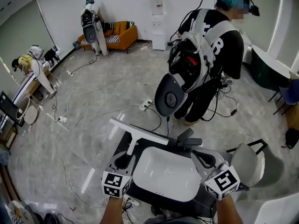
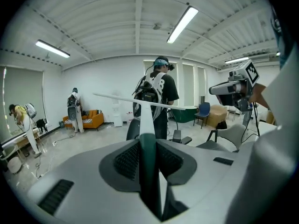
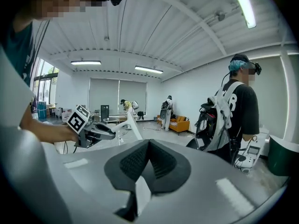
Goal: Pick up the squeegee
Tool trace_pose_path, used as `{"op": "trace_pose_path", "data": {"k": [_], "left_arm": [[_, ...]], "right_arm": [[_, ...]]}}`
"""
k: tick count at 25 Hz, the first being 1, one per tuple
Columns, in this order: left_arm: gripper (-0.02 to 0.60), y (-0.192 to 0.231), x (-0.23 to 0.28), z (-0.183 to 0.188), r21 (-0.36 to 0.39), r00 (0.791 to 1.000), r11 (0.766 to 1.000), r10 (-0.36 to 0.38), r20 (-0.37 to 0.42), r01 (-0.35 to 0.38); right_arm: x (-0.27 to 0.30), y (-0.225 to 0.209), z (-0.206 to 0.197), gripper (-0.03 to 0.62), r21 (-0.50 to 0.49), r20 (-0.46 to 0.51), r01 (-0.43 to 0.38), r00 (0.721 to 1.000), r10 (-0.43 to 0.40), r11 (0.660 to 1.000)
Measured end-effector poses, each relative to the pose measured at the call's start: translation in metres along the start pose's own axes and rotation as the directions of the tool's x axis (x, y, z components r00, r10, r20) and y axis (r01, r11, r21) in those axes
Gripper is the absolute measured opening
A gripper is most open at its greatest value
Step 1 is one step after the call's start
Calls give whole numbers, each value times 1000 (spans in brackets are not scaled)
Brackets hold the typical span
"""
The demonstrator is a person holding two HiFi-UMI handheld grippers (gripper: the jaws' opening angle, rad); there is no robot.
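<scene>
My left gripper [image 1: 125, 158] is shut on the dark green handle of the squeegee [image 1: 135, 135] and holds it in the air over the near left rim of a white basin [image 1: 163, 171]. The white blade [image 2: 140, 101] runs crosswise above the jaws in the left gripper view, and the handle [image 2: 148, 171] is pinched between the ribbed pads. My right gripper [image 1: 195, 154] hovers over the basin's right side, apart from the squeegee. Its pads meet at the tip [image 3: 148, 146] with nothing between them. The right gripper view shows the left gripper [image 3: 100, 132] and squeegee [image 3: 131, 125] at the left.
A person with a backpack rig [image 1: 210, 55] stands a short way ahead. A grey chair [image 1: 247, 160] is at the right and a dark office chair [image 1: 184, 139] is beyond the basin. Cables [image 1: 70, 120] cross the floor. An orange sofa [image 1: 117, 34] and two more people are far left.
</scene>
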State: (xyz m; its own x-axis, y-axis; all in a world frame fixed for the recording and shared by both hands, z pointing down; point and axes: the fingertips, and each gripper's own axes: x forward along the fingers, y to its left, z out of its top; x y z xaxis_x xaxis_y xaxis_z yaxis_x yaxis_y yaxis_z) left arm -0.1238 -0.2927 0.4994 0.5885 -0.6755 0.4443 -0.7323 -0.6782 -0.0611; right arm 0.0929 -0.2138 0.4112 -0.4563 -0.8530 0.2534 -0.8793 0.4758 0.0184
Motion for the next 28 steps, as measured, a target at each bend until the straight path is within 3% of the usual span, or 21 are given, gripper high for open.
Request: {"op": "trace_pose_path", "data": {"k": [12, 19, 28], "left_arm": [[89, 13, -128, 70, 44, 983, 993, 100, 151, -108], [89, 17, -192, 84, 46, 963, 985, 153, 221, -166], [89, 16, -246, 86, 37, 947, 976, 200, 251, -216]], "right_arm": [[-45, 31, 70, 9, -95, 67, -8, 998, 14, 995], [-65, 55, 89, 6, -73, 87, -24, 996, 30, 997], [-88, 81, 106, 6, -103, 97, -37, 994, 47, 994]]}}
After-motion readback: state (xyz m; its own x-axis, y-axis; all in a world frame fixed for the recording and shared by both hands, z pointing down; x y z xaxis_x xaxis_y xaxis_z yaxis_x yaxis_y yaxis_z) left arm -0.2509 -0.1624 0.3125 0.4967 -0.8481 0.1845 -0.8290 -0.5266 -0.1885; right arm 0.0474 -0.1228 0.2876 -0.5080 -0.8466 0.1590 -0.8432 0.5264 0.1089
